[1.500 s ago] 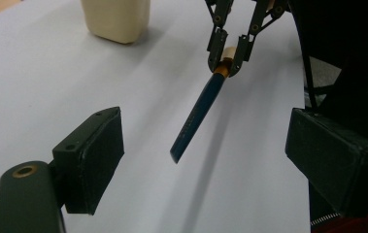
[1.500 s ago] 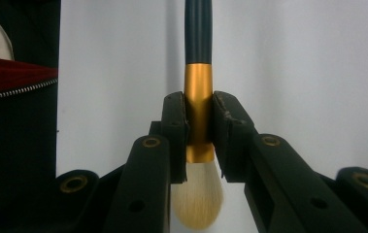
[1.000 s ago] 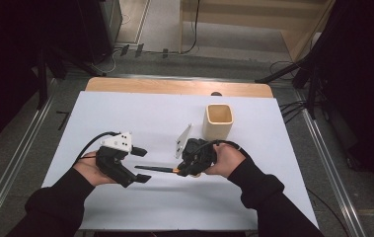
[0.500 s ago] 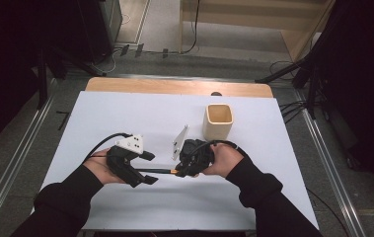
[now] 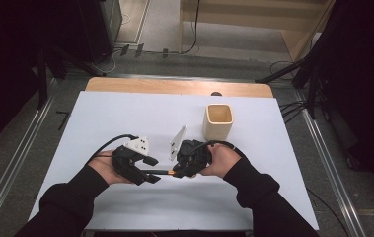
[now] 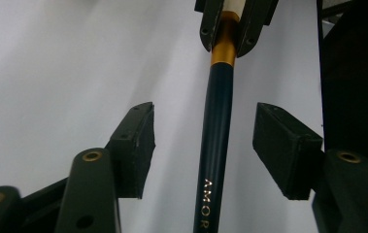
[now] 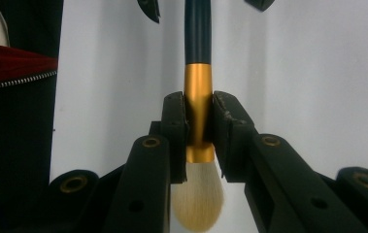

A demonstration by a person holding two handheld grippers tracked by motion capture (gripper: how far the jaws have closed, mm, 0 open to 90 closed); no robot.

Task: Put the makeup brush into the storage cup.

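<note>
White table sheet (image 5: 125, 113) under everything, both grippers low over its near half. Square cream cup (image 5: 218, 121) upright, beyond the right gripper, apart from it. White card-like plate (image 5: 177, 140) stands tilted just beyond the gap between the two grippers; can't tell what it is.

Right gripper (image 7: 198, 131): jaws clamped on the gold ferrule of the makeup brush (image 7: 198, 92), pads pressing from both sides. Pale bristle head sits behind the pads, toward the gripper body; dark handle runs straight out ahead of its tips toward the left gripper (image 5: 150, 174).

Left gripper: jaws have just been closing, now roughly half shut. Brush handle lies between them, nearer the middle, with a visible gap to each pad (image 6: 135, 141). No contact. Gold lettering on the handle sits between the jaws, reading lengthwise. Ferrule ahead of its tips, in the other gripper's jaws.
</note>
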